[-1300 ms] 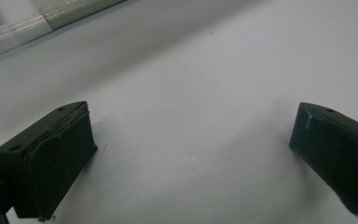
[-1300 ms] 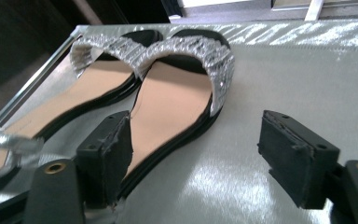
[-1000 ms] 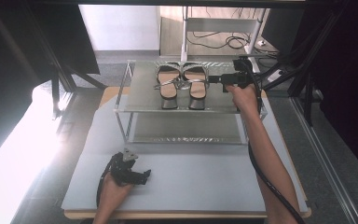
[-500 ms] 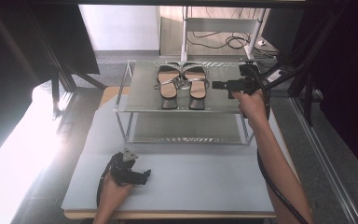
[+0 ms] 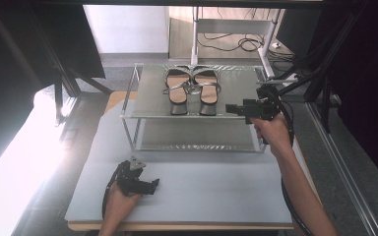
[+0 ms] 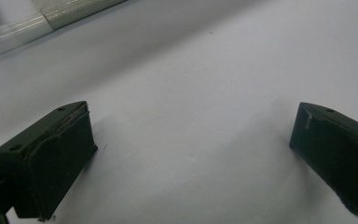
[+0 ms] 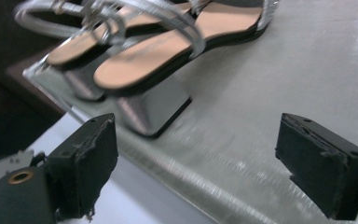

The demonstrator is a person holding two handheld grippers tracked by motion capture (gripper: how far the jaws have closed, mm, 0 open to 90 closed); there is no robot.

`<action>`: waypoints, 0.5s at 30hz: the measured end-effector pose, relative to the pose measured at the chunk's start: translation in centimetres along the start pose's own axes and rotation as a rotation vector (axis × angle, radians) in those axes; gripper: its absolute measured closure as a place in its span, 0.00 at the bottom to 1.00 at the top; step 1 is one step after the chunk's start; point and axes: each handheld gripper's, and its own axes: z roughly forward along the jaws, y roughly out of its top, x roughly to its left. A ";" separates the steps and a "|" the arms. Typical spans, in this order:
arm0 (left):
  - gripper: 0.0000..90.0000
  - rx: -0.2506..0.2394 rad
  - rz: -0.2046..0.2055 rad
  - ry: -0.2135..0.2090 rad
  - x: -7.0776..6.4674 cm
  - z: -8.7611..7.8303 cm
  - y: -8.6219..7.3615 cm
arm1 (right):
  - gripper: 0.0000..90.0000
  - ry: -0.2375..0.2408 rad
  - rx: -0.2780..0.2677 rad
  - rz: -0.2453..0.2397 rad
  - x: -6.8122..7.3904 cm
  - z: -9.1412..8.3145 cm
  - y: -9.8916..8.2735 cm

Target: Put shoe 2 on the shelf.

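Right gripper (image 5: 230, 108) nearer rack (image 5: 236, 93) edge

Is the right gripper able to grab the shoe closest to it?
Probably yes. The right gripper is level with the top shelf, its jaws open and empty, pointing at the nearer sandal. Nothing stands between them; the block heel sits just ahead.
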 end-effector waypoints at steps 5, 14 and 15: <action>0.00 0.000 0.000 0.000 0.0 0.0 0.0 | 0.14 0.036 0.013 -0.032 0.9 -0.5 -1.5; 0.00 0.000 0.000 0.001 0.0 0.0 0.0 | 0.07 0.013 0.029 -0.103 2.2 -1.5 -4.0; 0.00 0.000 0.000 0.001 0.0 0.0 0.0 | 0.06 0.004 0.031 -0.123 2.4 -1.7 -4.3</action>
